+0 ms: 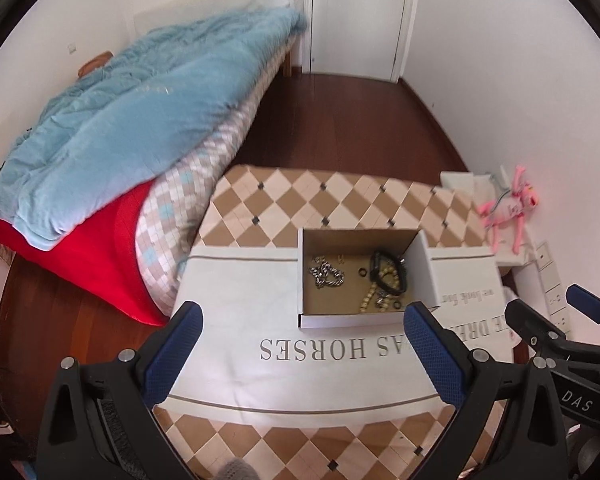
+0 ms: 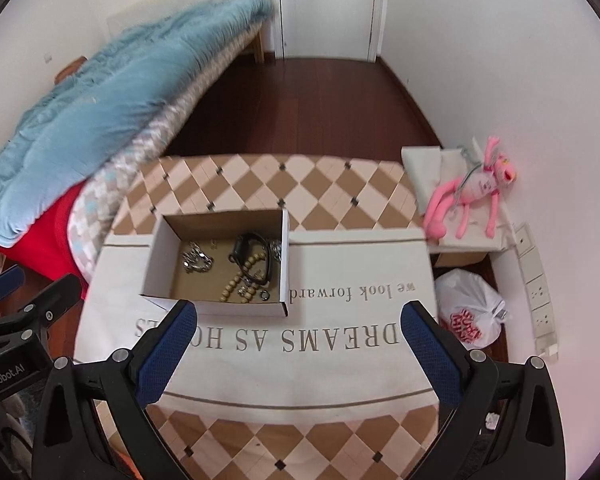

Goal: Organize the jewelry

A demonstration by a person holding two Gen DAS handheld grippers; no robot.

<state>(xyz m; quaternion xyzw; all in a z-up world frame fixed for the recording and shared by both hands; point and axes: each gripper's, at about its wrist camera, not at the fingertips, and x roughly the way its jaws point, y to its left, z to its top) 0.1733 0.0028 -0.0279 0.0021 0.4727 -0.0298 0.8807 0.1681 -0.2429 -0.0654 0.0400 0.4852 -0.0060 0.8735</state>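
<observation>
I am looking down over the counter (image 2: 332,184), where a white printed cloth (image 2: 340,364) is lying under an open cardboard box (image 2: 286,264). All the jewelry I can see is sitting inside that box: a black bracelet (image 2: 254,258), a string of tan beads (image 2: 236,284), a silver chain (image 1: 326,274) and a small dark ring (image 2: 264,295). My left claw (image 1: 303,344) and right claw (image 2: 300,340) are both hanging released and empty above the cloth. I am judging these pieces light, limp and slippery; pinching one loop clear of the others looks safest, since they may tangle.
</observation>
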